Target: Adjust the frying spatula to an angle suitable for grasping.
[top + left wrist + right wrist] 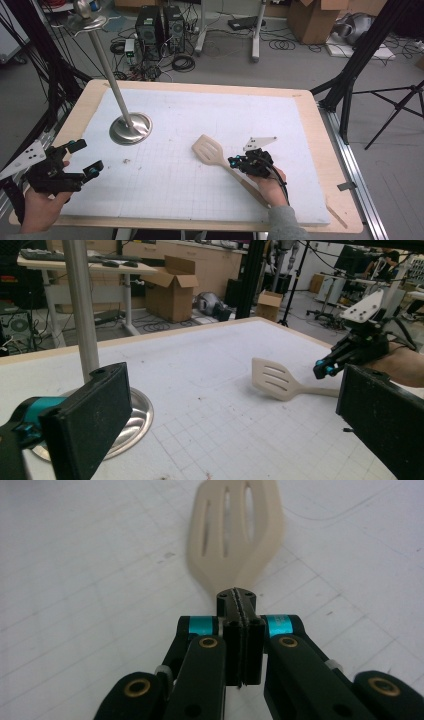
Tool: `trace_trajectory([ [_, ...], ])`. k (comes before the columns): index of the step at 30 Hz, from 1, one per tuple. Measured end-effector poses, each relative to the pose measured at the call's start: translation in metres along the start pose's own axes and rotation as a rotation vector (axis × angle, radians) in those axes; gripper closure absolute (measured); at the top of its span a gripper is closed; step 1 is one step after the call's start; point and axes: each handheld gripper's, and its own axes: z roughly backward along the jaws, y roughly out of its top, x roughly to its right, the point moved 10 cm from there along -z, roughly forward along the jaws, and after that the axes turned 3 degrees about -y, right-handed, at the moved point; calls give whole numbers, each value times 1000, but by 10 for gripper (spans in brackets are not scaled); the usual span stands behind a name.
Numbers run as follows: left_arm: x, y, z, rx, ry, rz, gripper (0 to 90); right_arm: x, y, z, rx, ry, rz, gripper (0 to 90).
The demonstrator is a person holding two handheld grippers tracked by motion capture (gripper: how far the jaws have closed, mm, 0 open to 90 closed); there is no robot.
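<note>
Both hands low; right claw (239, 630) seemingly pinching spatula (237, 535).

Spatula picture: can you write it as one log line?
right gripper: shut on spatula handle | left gripper: open, holding nothing | stand: upright on mat

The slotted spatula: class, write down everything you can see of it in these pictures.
The slotted spatula is cream-coloured and looks like plastic or pale wood. Its broad flat blade has three long slots, plain in the right gripper view, and narrows into a straight, slim handle. In the high view the handle runs under the right gripper toward the person's hand. The jaws stand shut over the handle's neck. The blade lies low over the white gridded mat, right of the metal stand's round base.
</note>
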Motion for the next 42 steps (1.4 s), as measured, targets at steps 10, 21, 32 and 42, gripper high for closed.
trace_trajectory([
  [10,-1,2,-3,6,-6,3,17,-27,-22,6,-100,33,52,900],
  [21,-1,0,-7,-3,-12,2,17,-17,-37,15,-127,-14,53,900],
  [32,1,0,-5,-2,-8,0,17,-7,-37,16,-137,-48,70,900],
  [42,1,-1,-2,0,-4,4,17,20,-36,17,-122,-147,48,900],
])
